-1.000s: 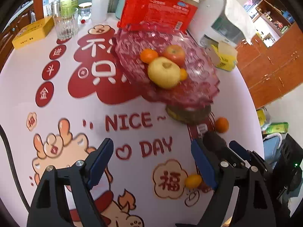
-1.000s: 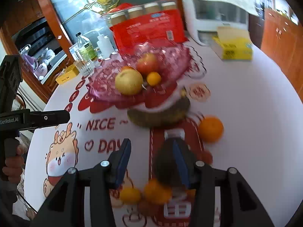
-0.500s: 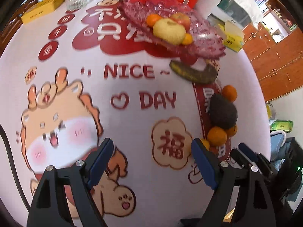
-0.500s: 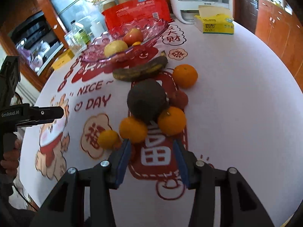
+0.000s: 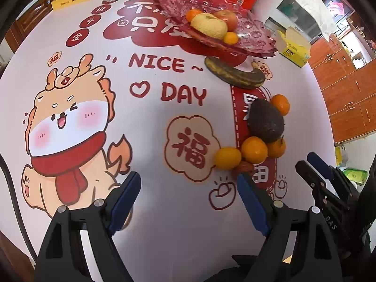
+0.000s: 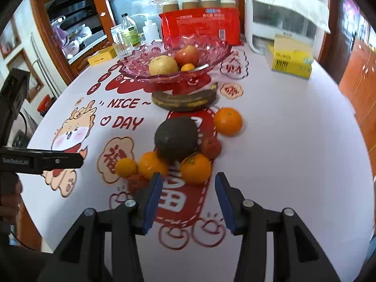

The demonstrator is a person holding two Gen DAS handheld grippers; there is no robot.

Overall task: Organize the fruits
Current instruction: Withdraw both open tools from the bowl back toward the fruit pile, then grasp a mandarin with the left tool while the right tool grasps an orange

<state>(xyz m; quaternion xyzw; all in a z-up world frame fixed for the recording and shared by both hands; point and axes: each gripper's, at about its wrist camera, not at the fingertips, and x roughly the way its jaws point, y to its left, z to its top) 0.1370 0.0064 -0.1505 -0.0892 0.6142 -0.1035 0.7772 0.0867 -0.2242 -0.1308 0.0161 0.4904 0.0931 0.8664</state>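
Left gripper (image 5: 188, 202) jaws apart, empty, above tablecloth (image 5: 145, 211). Right gripper (image 6: 188, 199) jaws apart, empty; tangerine (image 6: 195, 168) just ahead between fingertips, avocado (image 6: 176, 138) beyond, banana (image 6: 185, 99) then pink fruit bowl (image 6: 211, 56) farther ahead.

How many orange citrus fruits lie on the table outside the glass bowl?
4: one right of the avocado at, three before it at. Others may be hidden.

Right claw (image 6: 188, 199) gapes empty before an orange (image 6: 195, 168).
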